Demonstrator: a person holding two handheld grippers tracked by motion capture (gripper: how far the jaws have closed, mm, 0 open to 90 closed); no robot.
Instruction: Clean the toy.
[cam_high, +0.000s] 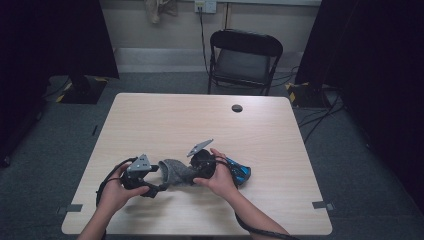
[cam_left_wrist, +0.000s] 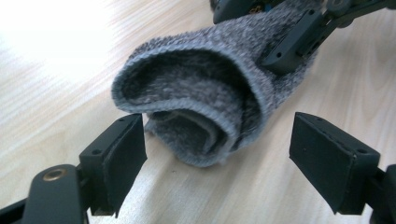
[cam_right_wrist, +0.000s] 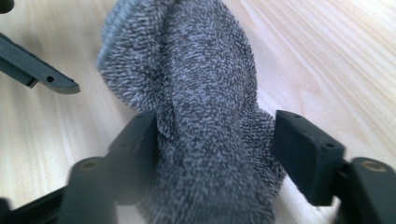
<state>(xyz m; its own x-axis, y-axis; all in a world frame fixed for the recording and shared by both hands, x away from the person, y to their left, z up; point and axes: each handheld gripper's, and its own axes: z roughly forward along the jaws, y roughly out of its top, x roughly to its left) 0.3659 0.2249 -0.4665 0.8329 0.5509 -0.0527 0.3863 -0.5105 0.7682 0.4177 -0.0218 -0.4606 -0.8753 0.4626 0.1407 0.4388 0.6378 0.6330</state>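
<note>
grey sock (cam_high: 176, 171) rolled up near the desk's (cam_high: 165, 115) front edge, between both grippers. left gripper (cam_left_wrist: 217, 154) wide open at the cuff, holding nothing. right gripper (cam_right_wrist: 215, 154) loose around the sock, not pinching. pinch the outer cuff layer only.

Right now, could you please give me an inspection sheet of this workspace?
Surface: light wooden table, bare apart from a round dark cable port.
Job's things: grey sock, rolled, cuff mouth toward the left gripper.
Clutter: a blue and black object behind the right hand.
Grippers: left gripper open, jaws either side of the cuff, not touching; right gripper open, the sock between its jaws, the right jaw clear of it.
Cables: one trails from each gripper; more lie on the floor at right.
Surroundings: black folding chair, dark curtains, grey carpet.
</note>
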